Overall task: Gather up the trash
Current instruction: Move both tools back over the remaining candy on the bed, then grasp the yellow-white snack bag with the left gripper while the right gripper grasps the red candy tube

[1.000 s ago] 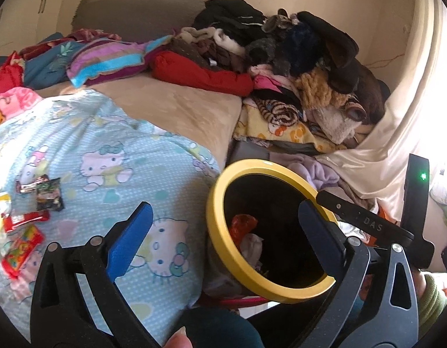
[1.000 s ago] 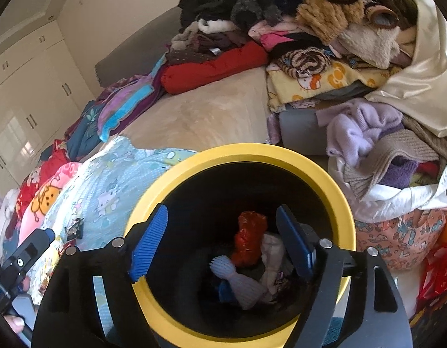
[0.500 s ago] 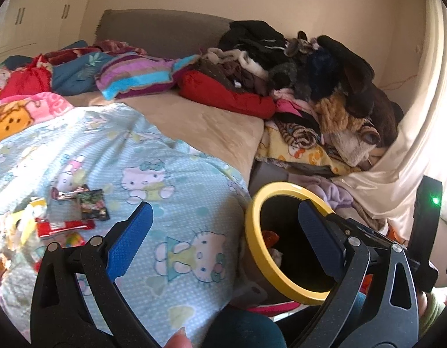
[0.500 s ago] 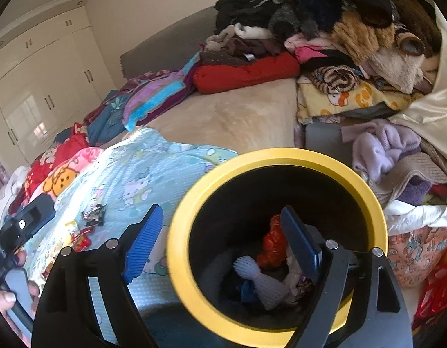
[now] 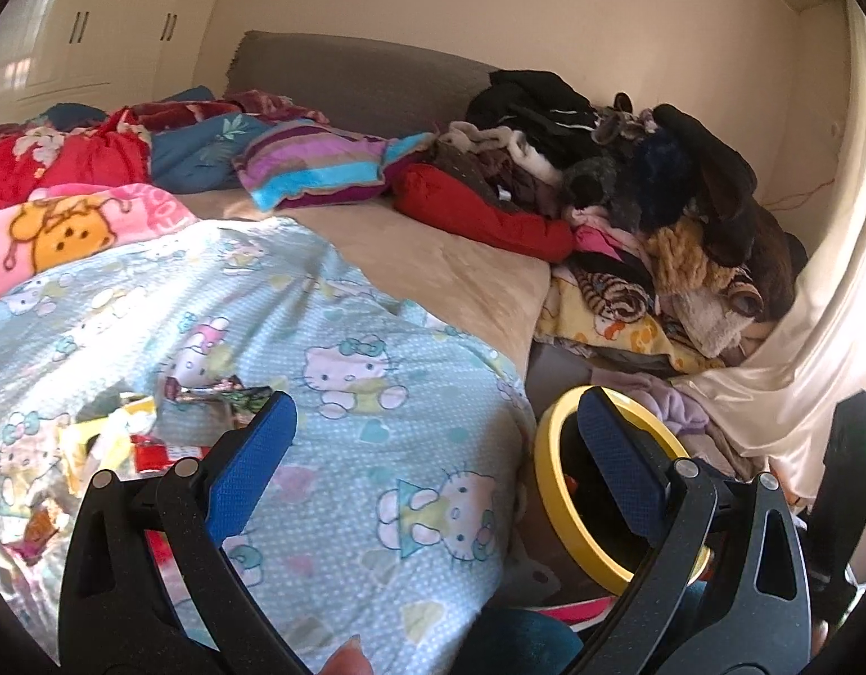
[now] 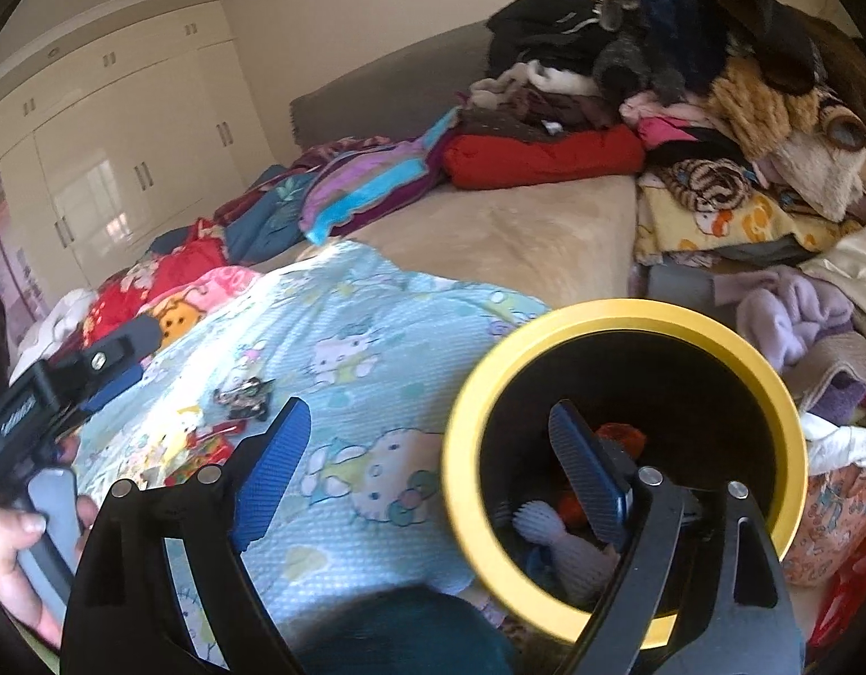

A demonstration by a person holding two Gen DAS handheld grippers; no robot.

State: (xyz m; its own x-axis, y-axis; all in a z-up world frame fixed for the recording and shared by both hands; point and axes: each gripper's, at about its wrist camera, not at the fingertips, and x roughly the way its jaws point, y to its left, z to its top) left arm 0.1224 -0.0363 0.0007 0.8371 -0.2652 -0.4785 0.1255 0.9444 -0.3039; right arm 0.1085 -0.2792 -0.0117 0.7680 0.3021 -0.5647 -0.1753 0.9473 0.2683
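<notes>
On the bed's light-blue blanket (image 5: pixel 343 450), loose wrappers (image 5: pixel 219 394) lie well apart from the yellow-rimmed bin (image 6: pixel 624 450). Left gripper (image 5: pixel 433 444) fingers gape empty; right gripper (image 6: pixel 427 455) fingers are opening, empty. Pinching blanket with a wrapper could drag the bedding.

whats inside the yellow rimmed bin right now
In the bin, the right wrist view shows a crumpled red wrapper, a white ribbed piece and something blue under it. The right gripper's finger and the dark walls hide the rest of the bottom.
</notes>
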